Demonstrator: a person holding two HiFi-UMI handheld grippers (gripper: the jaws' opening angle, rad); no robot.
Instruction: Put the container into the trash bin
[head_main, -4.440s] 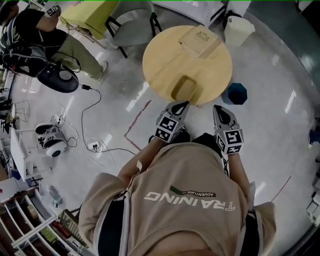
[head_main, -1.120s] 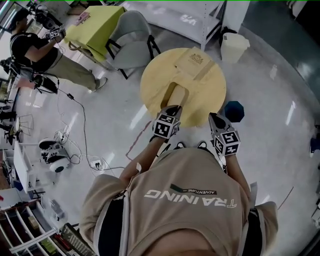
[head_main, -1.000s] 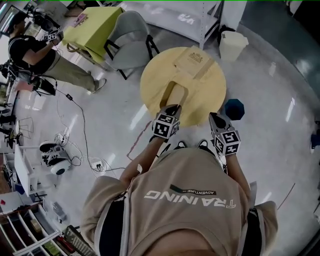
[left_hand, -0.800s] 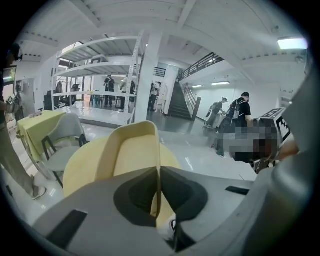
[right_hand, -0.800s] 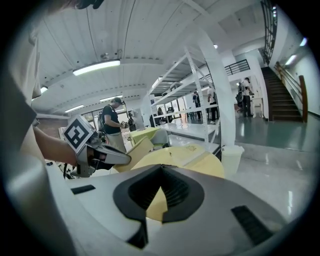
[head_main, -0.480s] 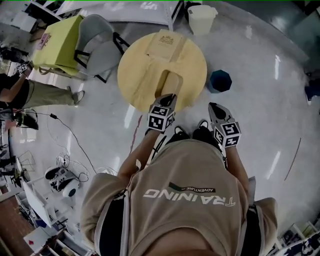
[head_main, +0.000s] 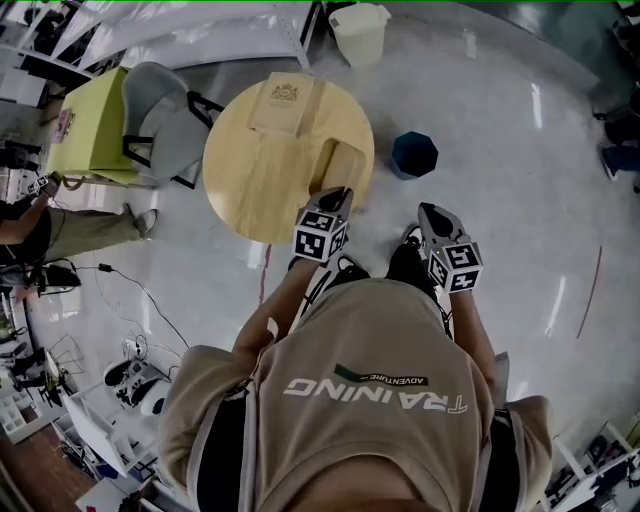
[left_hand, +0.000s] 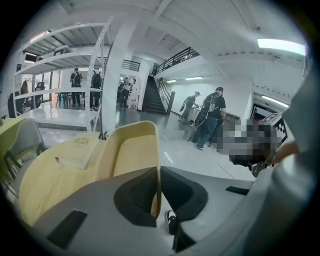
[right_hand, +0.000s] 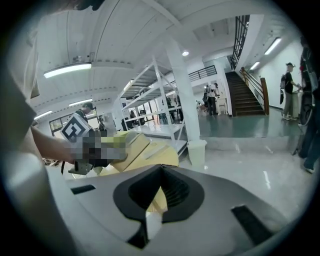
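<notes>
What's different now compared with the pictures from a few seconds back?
The person has turned. The left gripper, holding the container by its wall, has swung it from the near edge of the round table to the side facing the dark blue bin. Unchanged: the book lies on the table, the bin stands on the floor, and the right gripper is shut and empty.
</notes>
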